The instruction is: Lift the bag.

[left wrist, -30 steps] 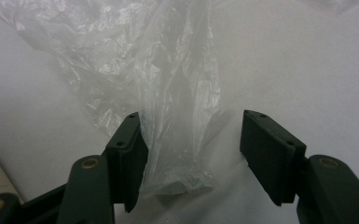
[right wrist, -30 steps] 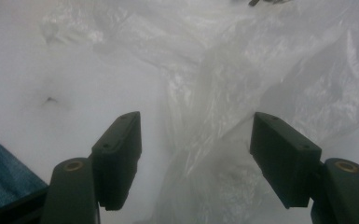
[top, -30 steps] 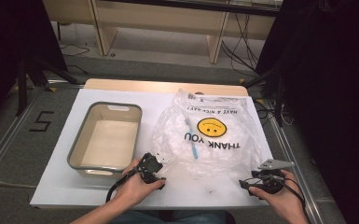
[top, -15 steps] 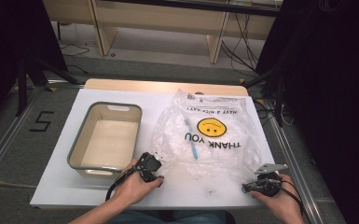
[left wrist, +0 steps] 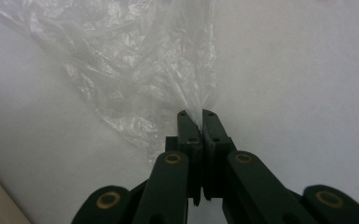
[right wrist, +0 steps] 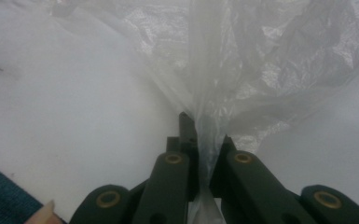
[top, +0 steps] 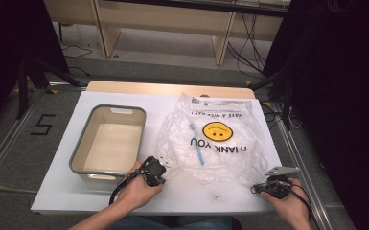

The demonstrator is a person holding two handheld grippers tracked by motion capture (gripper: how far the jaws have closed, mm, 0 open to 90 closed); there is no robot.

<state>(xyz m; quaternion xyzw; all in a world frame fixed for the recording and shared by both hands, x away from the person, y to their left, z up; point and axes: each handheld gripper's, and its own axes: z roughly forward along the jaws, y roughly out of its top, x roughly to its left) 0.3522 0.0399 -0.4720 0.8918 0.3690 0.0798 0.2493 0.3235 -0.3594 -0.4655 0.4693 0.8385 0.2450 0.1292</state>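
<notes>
- White table [top: 100,196], lit; dark room behind.
- Left gripper [top: 159,173]: jaws just closed, pinching the plastic bag [top: 215,143] at its near-left corner; the left gripper view shows film clamped between the pads.
- Right gripper [top: 267,184]: just closed too, clamped on the bag's near-right edge.
- High view adds: bag flat at centre-right, blue toothbrush [top: 197,146] inside, grey tub [top: 108,143] beside it.

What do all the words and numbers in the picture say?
"THANK YOU", upside down under a yellow smiley, on the bag.
"HAVE A NICE DAY!", upside down in small print, near the bag's far edge.
"5", a black mark on the floor.
The top line on the bag is too small to read.
</notes>
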